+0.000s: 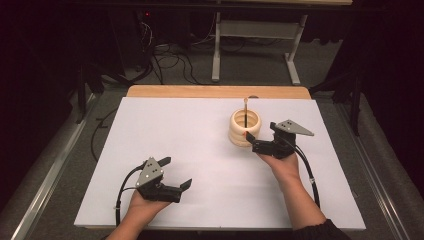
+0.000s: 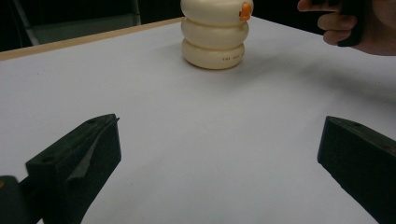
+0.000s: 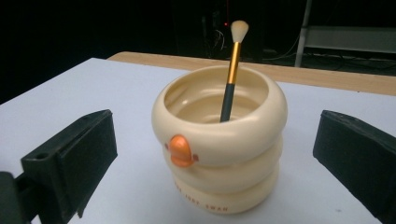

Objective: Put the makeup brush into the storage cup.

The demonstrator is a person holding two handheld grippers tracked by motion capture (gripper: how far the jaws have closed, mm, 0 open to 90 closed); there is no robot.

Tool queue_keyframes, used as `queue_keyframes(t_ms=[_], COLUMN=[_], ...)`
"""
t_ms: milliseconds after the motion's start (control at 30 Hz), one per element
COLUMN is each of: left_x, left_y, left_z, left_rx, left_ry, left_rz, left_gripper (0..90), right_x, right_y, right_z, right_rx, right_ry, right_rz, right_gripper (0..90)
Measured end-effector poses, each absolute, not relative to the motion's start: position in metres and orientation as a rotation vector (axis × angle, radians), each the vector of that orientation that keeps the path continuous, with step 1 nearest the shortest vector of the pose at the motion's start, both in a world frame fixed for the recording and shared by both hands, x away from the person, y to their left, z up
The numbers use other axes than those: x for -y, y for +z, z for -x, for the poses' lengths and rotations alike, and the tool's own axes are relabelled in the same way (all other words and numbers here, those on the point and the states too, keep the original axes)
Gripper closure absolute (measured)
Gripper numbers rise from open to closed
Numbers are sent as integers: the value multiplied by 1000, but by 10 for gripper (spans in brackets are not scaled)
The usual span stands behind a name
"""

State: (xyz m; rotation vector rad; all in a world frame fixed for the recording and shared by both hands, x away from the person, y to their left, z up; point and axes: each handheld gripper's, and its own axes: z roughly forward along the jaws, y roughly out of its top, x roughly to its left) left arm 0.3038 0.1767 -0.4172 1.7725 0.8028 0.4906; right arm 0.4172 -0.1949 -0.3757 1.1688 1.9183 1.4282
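The brush [image 3: 232, 70] already stands in the cream pot [image 3: 219, 154], and the right gripper [image 1: 262, 142] and left gripper [image 1: 175, 175] are both open and empty, so it looks about done.

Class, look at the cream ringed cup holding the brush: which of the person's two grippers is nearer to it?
Right. The right gripper sits open just in front of the cream ringed cup, not touching it. The left gripper rests open far off, near the table's front left.
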Motion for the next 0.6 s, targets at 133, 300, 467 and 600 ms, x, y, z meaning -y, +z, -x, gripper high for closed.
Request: queue_keyframes(t_ms=[133, 300, 467, 600], left_x=[-178, -179, -180, -181], left_y=[-417, -416, -416, -416], left_z=[-304, -305, -305, -305], left_rx=[-810, -815, -820, -825], left_ry=[492, 495, 494, 497], left_rz=[-1769, -1765, -1762, -1761], left_gripper=[2, 2, 2, 2], right_x=[199, 210, 219, 225], right_y=[-378, -381, -383, -385], right_z=[-409, -391, -378, -370], right_rx=[-1929, -1942, -1958, -1956], right_ry=[1420, 1418, 1393, 1378], right_rz=[-1154, -1129, -1101, -1095], right_gripper=[10, 10, 10, 10])
